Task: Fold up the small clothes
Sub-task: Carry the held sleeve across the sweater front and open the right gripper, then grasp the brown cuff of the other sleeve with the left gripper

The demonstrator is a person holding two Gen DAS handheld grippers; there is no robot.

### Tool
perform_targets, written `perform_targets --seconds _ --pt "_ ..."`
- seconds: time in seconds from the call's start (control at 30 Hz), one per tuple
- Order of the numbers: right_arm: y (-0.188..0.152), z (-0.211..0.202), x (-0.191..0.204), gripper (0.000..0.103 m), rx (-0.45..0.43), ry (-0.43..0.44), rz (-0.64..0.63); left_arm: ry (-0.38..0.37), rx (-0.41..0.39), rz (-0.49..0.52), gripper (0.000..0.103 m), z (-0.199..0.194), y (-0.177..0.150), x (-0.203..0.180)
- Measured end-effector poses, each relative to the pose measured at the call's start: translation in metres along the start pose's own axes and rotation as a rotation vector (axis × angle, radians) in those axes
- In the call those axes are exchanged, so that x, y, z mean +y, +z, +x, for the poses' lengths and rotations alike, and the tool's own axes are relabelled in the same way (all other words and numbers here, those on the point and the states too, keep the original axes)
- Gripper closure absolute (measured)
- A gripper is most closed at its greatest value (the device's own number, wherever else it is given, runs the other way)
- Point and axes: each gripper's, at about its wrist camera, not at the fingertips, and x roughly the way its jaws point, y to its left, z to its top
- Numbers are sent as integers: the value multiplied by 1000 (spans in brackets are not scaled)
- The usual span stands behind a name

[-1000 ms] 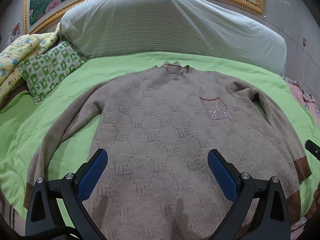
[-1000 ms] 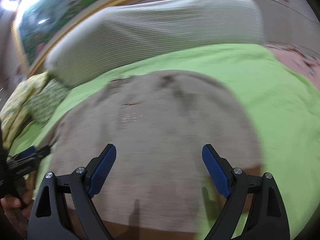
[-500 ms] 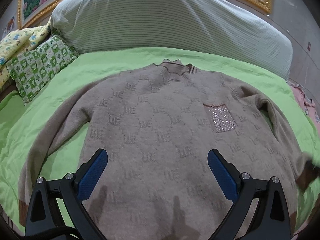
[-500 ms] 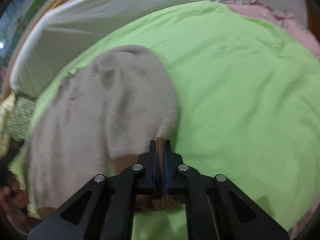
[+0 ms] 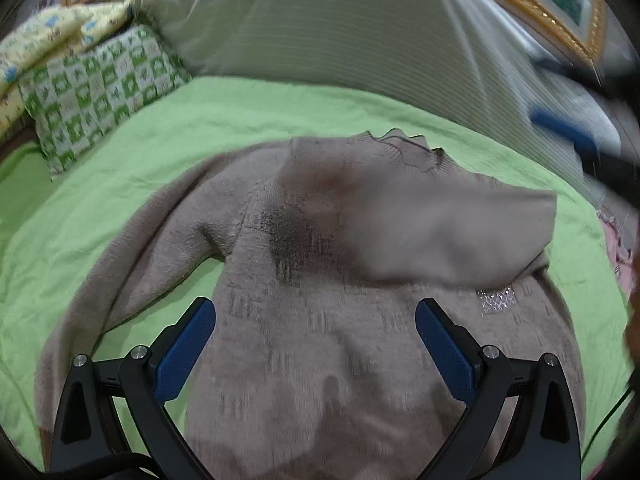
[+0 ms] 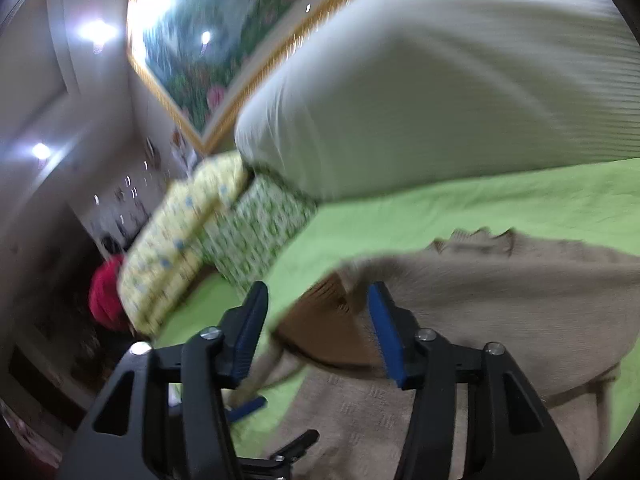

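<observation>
A beige knit sweater (image 5: 320, 320) lies front up on the green bed sheet (image 5: 120, 184). Its right sleeve (image 5: 448, 232) is folded across the chest and is blurred. The brown cuff (image 6: 328, 320) of that sleeve lies between the jaws of my right gripper (image 6: 316, 332), which are apart and not pressing it. My left gripper (image 5: 316, 344) is open and empty, low over the sweater's lower front. The other sleeve (image 5: 132, 264) lies spread out at the left. The right gripper also shows in the left wrist view (image 5: 568, 136), blurred, at the upper right.
A big striped grey-white pillow (image 5: 360, 32) lies at the head of the bed. A green checked cushion (image 5: 100, 88) and a yellow blanket (image 5: 52, 40) sit at the left. A gold-framed picture (image 6: 224, 40) hangs behind. Pink cloth (image 5: 616, 240) shows at the right edge.
My right gripper carried the sleeve cuff from the right side across the sweater's chest and opened its jaws. My left gripper moved slightly left and stayed open.
</observation>
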Motion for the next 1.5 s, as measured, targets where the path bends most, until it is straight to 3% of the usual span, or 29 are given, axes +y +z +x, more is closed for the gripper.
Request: perform_targets --seconds 0.1,0.3,0.47,0.53,0.6,0.67,0.77,0.83,0.87,1.0,1.13,1.23,1.3,1.33,1.37,1.43,1.5 --pt "-23 -11 -35 49 -3 -63 68 -54 62 -52 2 30 12 8" --pt "-37 -55 -133 49 -29 -297 217 -124 228 -207 3 105 32 17" --pt "-25 -73 -192 49 -37 -415 282 -90 189 -234 6 132 52 14" --pt "-22 -69 -206 49 -33 -437 291 -76 167 -227 25 139 61 9" --pt "-20 -63 -216 49 -36 -441 303 -72 158 -184 90 146 69 1" --pt "-17 -58 -222 49 -35 -449 310 -138 148 -175 91 143 77 0" --pt "-16 -58 -223 49 -27 -445 297 -166 12 -175 91 96 83 12" --pt "-13 -57 -216 49 -36 -447 265 -112 -93 -168 91 65 83 26" --pt "-11 -57 -215 49 -42 -448 248 -94 -101 -164 91 62 83 30" --pt "-7 -43 -217 49 -33 -467 231 -73 -4 -153 90 95 77 39" --pt "-9 -19 -216 49 20 -498 183 -57 15 -146 90 107 71 40" --pt "-8 2 -222 49 76 -584 150 -60 11 -157 90 109 72 42" --pt "-9 21 -234 49 127 -509 197 -63 17 -156 90 108 72 43" --pt "-10 29 -238 78 164 -473 204 -76 18 -152 90 107 73 41" --pt "-10 34 -239 94 193 -489 182 -90 16 -148 90 103 71 38" --pt "-1 16 -234 95 132 -545 143 -144 1 -126 89 102 78 26" --pt "9 -11 -233 96 63 -570 139 -141 7 -95 89 109 81 12"
